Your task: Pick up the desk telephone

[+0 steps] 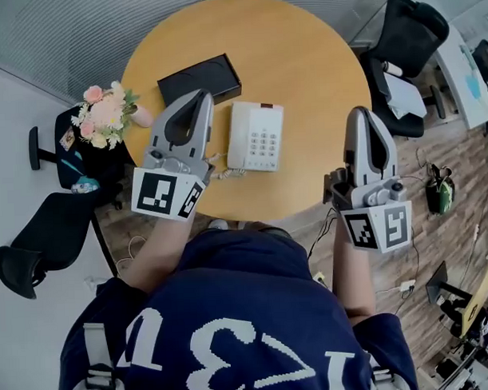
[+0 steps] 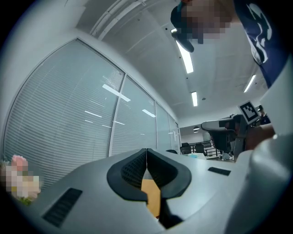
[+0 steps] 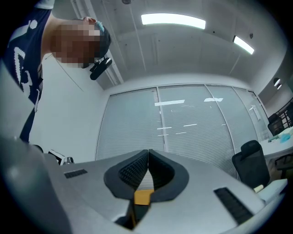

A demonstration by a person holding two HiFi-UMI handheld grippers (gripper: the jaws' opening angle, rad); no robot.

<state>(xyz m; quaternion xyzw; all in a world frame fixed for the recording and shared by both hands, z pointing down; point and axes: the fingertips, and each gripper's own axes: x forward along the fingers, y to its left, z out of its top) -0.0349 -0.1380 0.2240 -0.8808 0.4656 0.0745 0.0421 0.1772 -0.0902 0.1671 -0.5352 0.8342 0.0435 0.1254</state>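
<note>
White push-button desk telephone (image 1: pixel 255 136) lay flat on the round tan wooden table (image 1: pixel 303 60); a flat black rectangular box (image 1: pixel 198 80) sat just beyond the telephone's far left corner. Just left of the telephone, the grey left gripper (image 1: pixel 200 96) was held over the tabletop, jaws clenched together on nothing; well to the telephone's right, the grey right gripper (image 1: pixel 359 114) was likewise clamped empty.
</note>
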